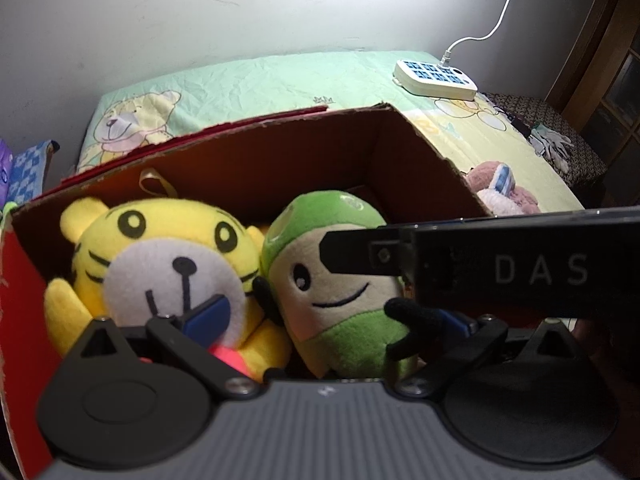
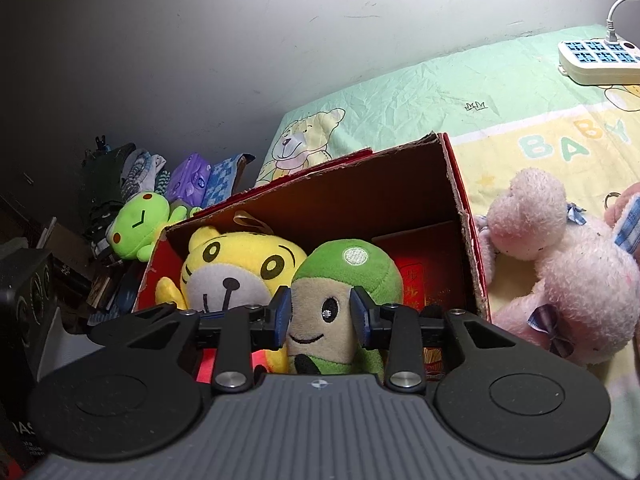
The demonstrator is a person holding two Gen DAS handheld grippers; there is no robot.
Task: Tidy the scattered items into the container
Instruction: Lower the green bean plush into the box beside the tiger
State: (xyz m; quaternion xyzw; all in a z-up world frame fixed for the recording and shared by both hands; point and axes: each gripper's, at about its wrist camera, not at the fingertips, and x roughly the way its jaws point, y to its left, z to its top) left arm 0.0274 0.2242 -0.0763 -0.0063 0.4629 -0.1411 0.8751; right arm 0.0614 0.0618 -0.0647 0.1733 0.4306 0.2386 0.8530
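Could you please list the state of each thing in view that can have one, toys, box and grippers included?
cardboard box: open-topped, upright on the bed.
yellow tiger plush: inside the box, face up.
green-capped plush: inside the box, between the right gripper's pads.
pink plush: lying outside the box.
green frog plush: outside, beyond the box.
power strip: one cable plugged in.
left gripper: open.
right gripper: open.

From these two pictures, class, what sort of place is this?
Probably a child's bedroom at home: a bed sheet printed with teddy bears and "BABY", plush toys in a cardboard box, and a pink plush lying on the bed.
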